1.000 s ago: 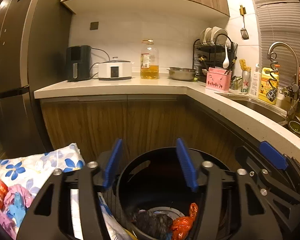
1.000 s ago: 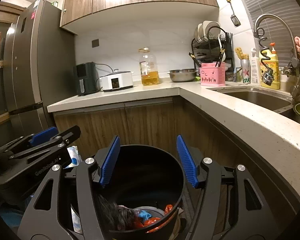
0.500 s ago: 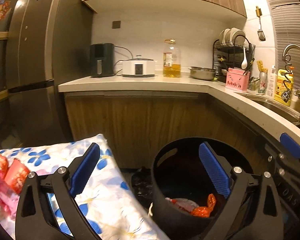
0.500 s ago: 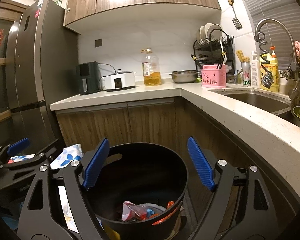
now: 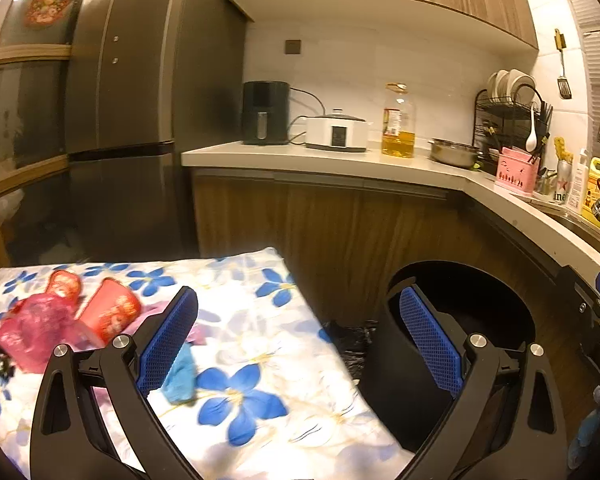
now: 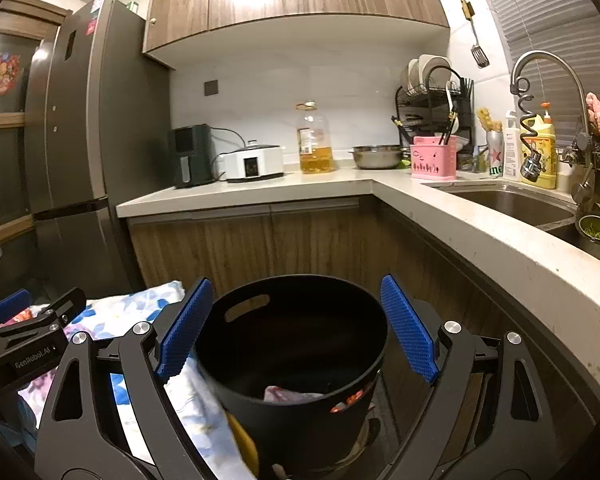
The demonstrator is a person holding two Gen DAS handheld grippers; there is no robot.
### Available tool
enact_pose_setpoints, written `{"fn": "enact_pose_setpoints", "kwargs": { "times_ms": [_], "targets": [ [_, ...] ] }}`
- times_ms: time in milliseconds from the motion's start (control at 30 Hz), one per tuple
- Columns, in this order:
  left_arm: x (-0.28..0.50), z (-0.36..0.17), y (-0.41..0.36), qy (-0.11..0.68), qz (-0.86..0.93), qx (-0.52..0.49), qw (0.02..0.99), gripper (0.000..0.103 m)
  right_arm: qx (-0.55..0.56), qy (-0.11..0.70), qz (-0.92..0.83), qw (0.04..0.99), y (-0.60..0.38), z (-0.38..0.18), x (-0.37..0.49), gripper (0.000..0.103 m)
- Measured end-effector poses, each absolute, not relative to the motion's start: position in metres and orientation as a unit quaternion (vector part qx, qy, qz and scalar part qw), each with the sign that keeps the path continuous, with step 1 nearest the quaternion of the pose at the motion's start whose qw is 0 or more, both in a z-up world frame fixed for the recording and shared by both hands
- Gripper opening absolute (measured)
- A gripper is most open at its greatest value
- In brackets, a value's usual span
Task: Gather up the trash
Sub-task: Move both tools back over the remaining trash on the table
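Your left gripper (image 5: 300, 344) gapes wide, empty; right gripper (image 6: 296, 328) still opening, empty, over black bin (image 6: 300, 356); red/pink wrappers (image 5: 60, 320) near floral cloth's (image 5: 260, 360) left edge; dim kitchen.

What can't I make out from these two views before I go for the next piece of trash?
- Bin contents: in the right wrist view the black bin wall hides all but a pale wrapper; in the left wrist view its inside is dark.
- Pink crumpled trash on the floral cloth: blurred, type unclear.
- Blue scrap: partly behind the left gripper finger.
- Floor around the bin: hidden by both grippers.
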State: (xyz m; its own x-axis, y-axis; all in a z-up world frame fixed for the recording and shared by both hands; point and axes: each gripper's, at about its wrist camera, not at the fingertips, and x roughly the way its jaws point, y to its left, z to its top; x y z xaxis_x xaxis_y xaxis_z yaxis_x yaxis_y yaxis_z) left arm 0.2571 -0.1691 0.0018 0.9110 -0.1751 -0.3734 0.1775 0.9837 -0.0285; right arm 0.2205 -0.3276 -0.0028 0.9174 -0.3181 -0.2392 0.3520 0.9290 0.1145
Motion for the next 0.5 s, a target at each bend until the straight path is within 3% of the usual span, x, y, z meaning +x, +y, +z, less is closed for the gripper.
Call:
{"fn": "enact_pose_setpoints", "kwargs": {
  "times_ms": [500],
  "targets": [
    [0.212, 0.010, -0.118, 0.177, -0.052, -0.002, 0.983, 0.097, 0.072, 0.101, -0.143, 0.982, -0.275, 0.004, 0.192, 0.085]
  ]
}}
